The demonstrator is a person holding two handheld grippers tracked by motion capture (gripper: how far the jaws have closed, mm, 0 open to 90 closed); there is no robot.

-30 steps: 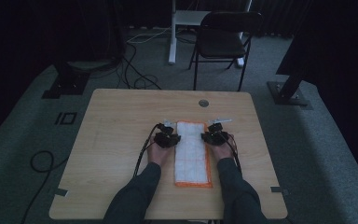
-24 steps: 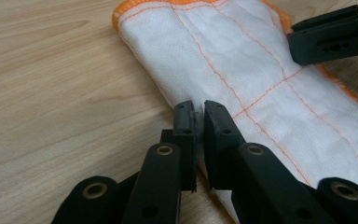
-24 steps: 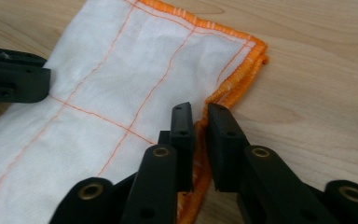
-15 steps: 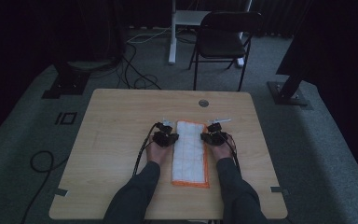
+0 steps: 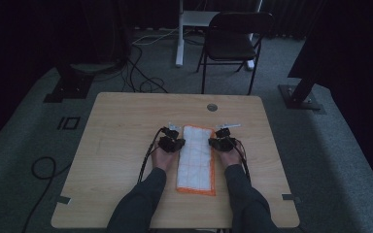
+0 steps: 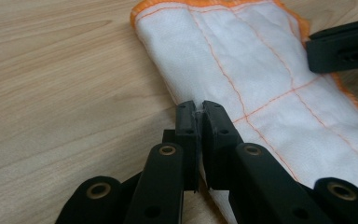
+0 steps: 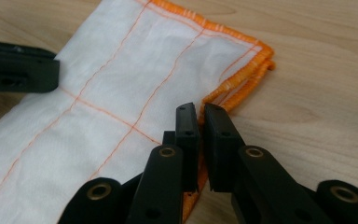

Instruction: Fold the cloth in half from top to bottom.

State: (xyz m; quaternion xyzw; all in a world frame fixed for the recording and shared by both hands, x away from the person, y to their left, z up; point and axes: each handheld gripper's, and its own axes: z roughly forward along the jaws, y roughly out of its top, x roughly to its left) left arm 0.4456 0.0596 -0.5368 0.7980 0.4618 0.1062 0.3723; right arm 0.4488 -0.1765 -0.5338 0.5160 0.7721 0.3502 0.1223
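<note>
A white cloth [image 5: 196,162] with orange stitching and an orange hem lies folded lengthwise on the wooden table [image 5: 121,121]. My left gripper [image 5: 178,143] is at its left folded edge, near the far end. Its jaws have just been closing and now pinch that fold of the cloth [image 6: 261,60] at the left gripper [image 6: 199,108] tips. My right gripper [image 5: 214,143] is at the opposite side. Its jaws have also just been closing, and the right gripper [image 7: 200,114] is now shut on the orange hem of the cloth [image 7: 135,70].
A round cable hole [image 5: 211,107] sits in the table beyond the cloth. A black folding chair [image 5: 233,43] and a white desk leg [image 5: 178,34] stand behind the table. Cables [image 5: 141,82] trail over the grey carpet.
</note>
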